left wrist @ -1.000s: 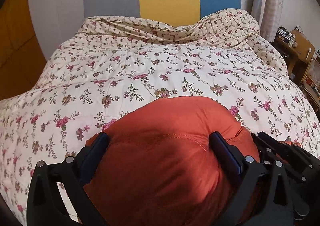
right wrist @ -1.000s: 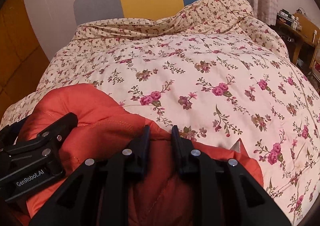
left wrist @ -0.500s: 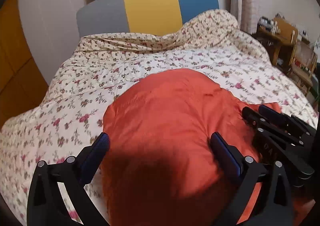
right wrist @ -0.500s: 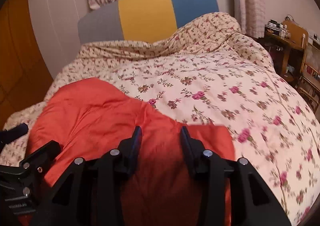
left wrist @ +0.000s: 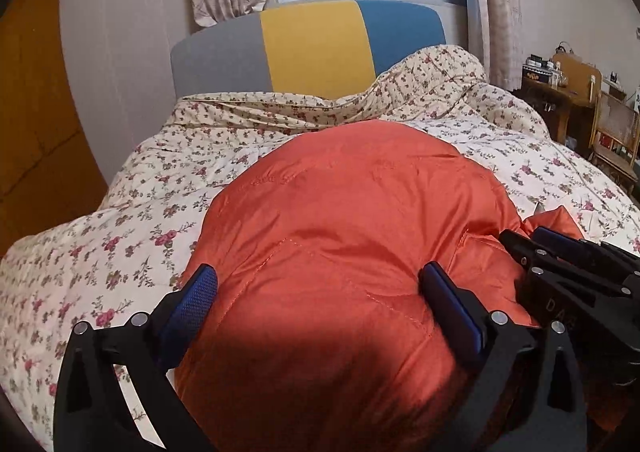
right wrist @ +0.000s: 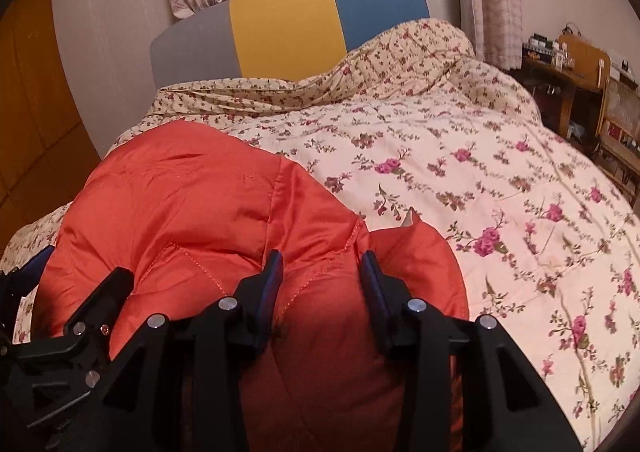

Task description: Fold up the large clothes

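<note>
An orange puffy quilted jacket [left wrist: 344, 220] lies bunched on the floral quilt of the bed; it also shows in the right wrist view [right wrist: 208, 212]. My left gripper [left wrist: 318, 292] is open wide, its blue-padded fingers on either side of a thick bulge of the jacket. My right gripper [right wrist: 322, 276] is partly open, with jacket fabric bulging between its fingers. The right gripper shows at the right edge of the left wrist view [left wrist: 568, 272]. The jacket's near part is hidden under both grippers.
The floral quilt [right wrist: 460, 156] covers the whole bed, humped up at the far right by the grey, yellow and blue headboard [left wrist: 312, 40]. A wooden desk and chair [left wrist: 592, 108] stand right of the bed. An orange wardrobe [left wrist: 28, 92] is on the left.
Both grippers have lifted and tilted up, so the window now shows. The right gripper's fingers have spread from nearly shut to partly open. The jacket now spreads further up the bed.
</note>
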